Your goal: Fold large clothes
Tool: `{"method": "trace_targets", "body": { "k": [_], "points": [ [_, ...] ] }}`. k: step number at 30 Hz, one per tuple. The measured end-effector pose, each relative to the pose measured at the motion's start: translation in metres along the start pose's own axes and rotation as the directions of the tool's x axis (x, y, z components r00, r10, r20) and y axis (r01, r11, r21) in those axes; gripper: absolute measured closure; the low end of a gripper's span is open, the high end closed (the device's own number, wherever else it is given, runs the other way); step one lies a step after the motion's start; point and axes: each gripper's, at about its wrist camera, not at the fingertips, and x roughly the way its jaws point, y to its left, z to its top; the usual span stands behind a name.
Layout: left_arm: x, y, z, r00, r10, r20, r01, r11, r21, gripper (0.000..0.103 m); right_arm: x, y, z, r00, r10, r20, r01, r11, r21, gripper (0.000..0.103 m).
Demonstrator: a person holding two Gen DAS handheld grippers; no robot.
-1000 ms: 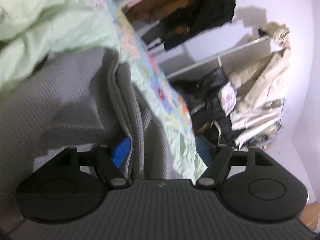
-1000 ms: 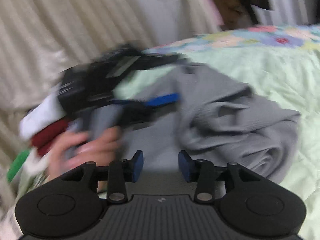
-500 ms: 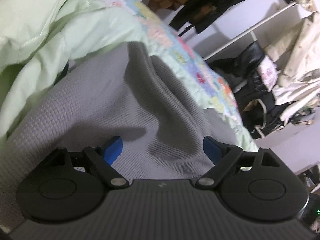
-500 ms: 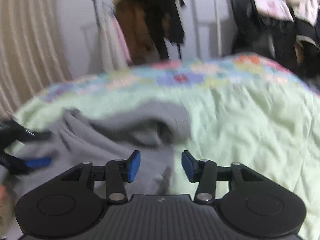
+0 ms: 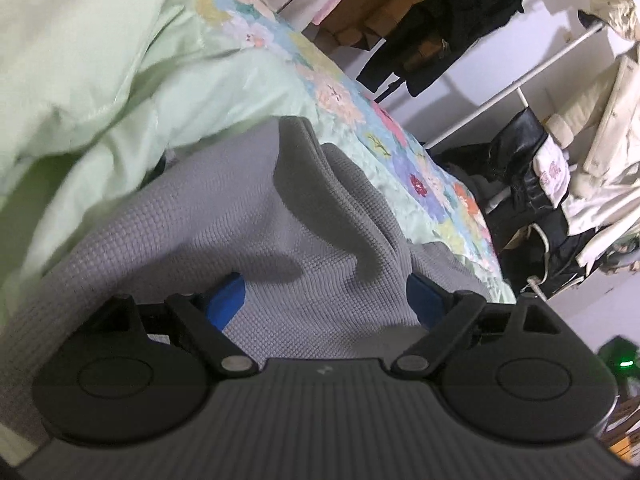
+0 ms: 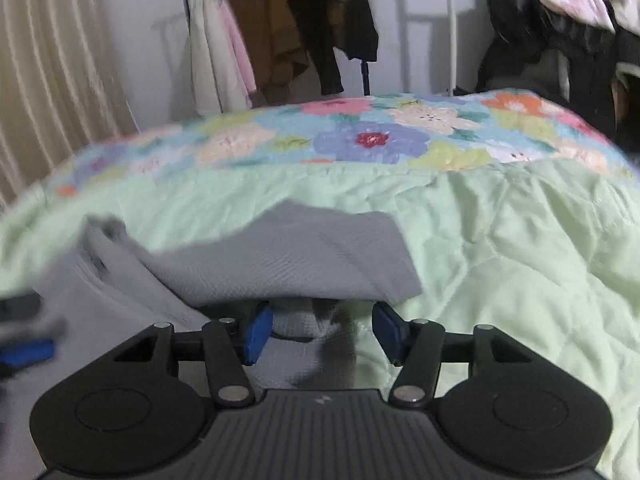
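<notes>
grey garment (image 5: 240,220) between both spread tongs (image 5: 326,300)

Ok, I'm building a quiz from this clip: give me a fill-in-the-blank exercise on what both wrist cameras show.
1. The garment lying on the bed is ____ in colour.
2. The left gripper has its jaws ____, with knit fabric between the pads.
3. The quilt under the garment is mostly pale ____, with a floral border.
4. The pads of the right gripper are ____ in colour.

Missing words: grey; open; green; blue
</notes>
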Motion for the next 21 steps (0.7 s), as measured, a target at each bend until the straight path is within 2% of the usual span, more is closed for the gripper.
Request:
{"method": "trace_targets", "body": {
  "k": [2, 3, 6, 7, 10, 12, 13, 15, 16, 18, 20, 21],
  "points": [
    [0.0, -0.001, -0.001, 1.0, 0.003, 0.0, -0.003, 1.0, 0.011, 0.011, -0.01, -0.01, 0.015, 0.997, 0.078, 0.03, -0.077, 0.997, -0.02, 0.034],
    [0.001, -0.001, -0.001, 1.0, 0.002, -0.001, -0.002, 1.0, 0.014, 0.011, -0.008, -0.011, 0.017, 0.996, 0.078, 0.033, -0.077, 0.997, -0.026, 0.029],
    [0.002, 0.001, -0.001, 1.0, 0.005, -0.009, -0.005, 1.0, 0.021, 0.011, 0.004, -0.017, 0.038, 0.998, 0.013, 0.056, -0.011, 0.999, -0.04, 0.024],
    [0.002, 0.001, -0.001, 1.0, 0.006, -0.013, -0.005, 1.0, 0.026, 0.011, 0.014, -0.019, 0.044, 0.999, 0.011, 0.038, -0.009, 0.999, -0.048, 0.02],
    [0.003, 0.001, 0.0, 1.0, 0.0, -0.017, 0.001, 0.999, 0.032, 0.011, 0.048, -0.015, 0.052, 0.992, 0.087, -0.088, -0.097, 0.988, -0.124, 0.022],
    [0.004, 0.001, 0.0, 1.0, -0.001, -0.02, 0.001, 0.999, 0.035, 0.011, 0.062, -0.006, 0.05, 0.978, 0.135, -0.156, -0.165, 0.966, -0.197, 0.064],
    [0.004, 0.001, 0.0, 1.0, 0.0, -0.021, 0.001, 0.999, 0.036, 0.011, 0.064, 0.0, 0.049, 0.969, 0.153, -0.196, -0.198, 0.952, -0.235, 0.095],
    [0.003, 0.001, 0.0, 1.0, -0.001, -0.022, 0.002, 0.999, 0.032, 0.011, 0.054, 0.013, 0.045, 0.968, 0.164, -0.188, -0.209, 0.944, -0.255, 0.095],
    [0.003, 0.001, 0.001, 1.0, -0.003, -0.023, 0.004, 1.0, 0.029, 0.011, 0.04, 0.016, 0.045, 0.98, 0.164, -0.117, -0.189, 0.95, -0.25, 0.095],
    [0.001, 0.001, 0.001, 1.0, -0.006, -0.026, 0.007, 1.0, 0.024, 0.011, 0.007, 0.016, 0.052, 0.982, 0.189, 0.028, -0.182, 0.968, -0.173, 0.095],
    [-0.002, -0.001, 0.002, 1.0, -0.005, -0.026, 0.006, 1.0, 0.023, 0.011, -0.008, 0.022, 0.057, 0.969, 0.227, 0.098, -0.211, 0.966, -0.148, 0.095],
    [-0.004, -0.002, 0.003, 1.0, 0.0, -0.026, 0.001, 1.0, 0.023, 0.011, -0.015, 0.03, 0.057, 0.964, 0.24, 0.115, -0.218, 0.96, -0.176, 0.095]
  ]
}}
